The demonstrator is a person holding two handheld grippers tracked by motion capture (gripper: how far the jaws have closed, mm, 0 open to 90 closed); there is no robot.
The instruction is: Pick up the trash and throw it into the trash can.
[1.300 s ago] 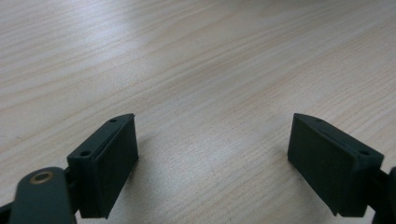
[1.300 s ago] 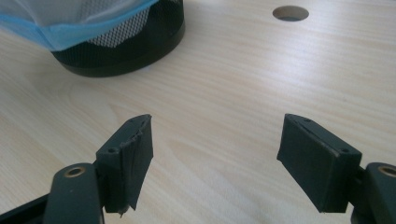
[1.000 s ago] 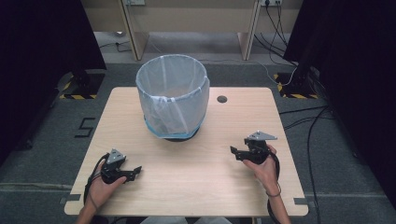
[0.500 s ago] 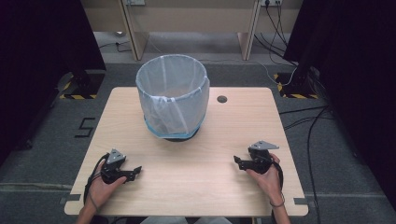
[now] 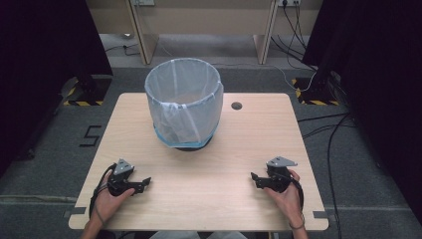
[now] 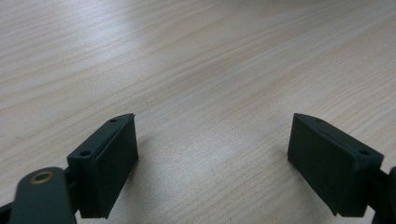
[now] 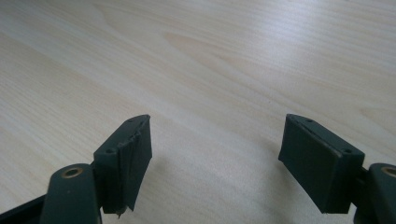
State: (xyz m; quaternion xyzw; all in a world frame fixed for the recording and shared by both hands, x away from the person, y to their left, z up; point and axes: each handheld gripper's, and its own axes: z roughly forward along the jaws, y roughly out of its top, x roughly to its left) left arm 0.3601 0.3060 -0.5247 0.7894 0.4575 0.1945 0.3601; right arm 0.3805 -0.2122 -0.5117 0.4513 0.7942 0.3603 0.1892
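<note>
Low in the high view, left gripper (image 5: 144, 182) sits at lower left of the frame on the table (image 5: 239, 149), jaws spread wide w/ nothing between them; its own view confirms, both black pads apart over bare wood grain. Right gripper (image 5: 254, 178) rests at lower right, also spread and empty, and in the right gripper view the pad on the left looks a bit frayed at its edge. Each is held by a hand, and the tips point inward toward frame centre. Further out, the bin (image 5: 183, 102) stands upright at upper centre of the table, lined w/ a pale translucent bag (image 5: 174, 117) folded over the rim; it's well apart from both grippers. Small dark hole in the tabletop just right of the bin. Step, as I judge it: rest/ready pose, no contact w/ the bin or liner. Next move prob calls for both grippers lifting and reaching fwd to the bin rim, approaching from either side, jaws kept apart till at the bag edge.
</note>
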